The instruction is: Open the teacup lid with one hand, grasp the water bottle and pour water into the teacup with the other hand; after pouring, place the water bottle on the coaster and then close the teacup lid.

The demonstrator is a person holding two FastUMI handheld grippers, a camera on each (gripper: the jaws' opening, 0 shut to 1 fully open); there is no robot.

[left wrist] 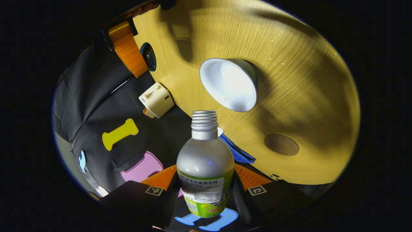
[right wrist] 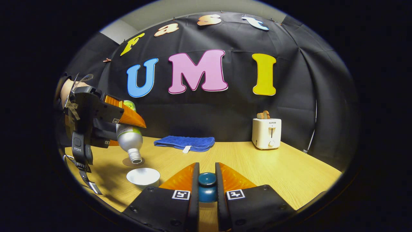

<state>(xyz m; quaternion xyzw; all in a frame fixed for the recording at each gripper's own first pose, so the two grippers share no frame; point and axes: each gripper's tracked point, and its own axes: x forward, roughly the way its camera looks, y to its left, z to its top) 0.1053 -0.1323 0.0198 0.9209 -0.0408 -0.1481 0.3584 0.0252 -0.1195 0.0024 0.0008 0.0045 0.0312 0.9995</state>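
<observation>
The left gripper (left wrist: 205, 193) is clamped on the bottle (left wrist: 205, 167), one finger on each side of its body, and holds it tipped with the open neck aimed ahead of the jaws toward the cup (left wrist: 229, 84). That tilt suits pouring, though I cannot tell whether water is running. The right gripper (right wrist: 207, 185) is closed on the knob of the lid (right wrist: 207, 187), held up between its jaws and clear of the cup (right wrist: 143, 177), so the mouth is free. The coaster (left wrist: 281, 144) lies bare on the table (left wrist: 305, 80), right of the left jaws, ready for the bottle. A cloth (right wrist: 184, 142) and a toaster (right wrist: 266, 132) sit well beyond the right jaws, out of the way.
</observation>
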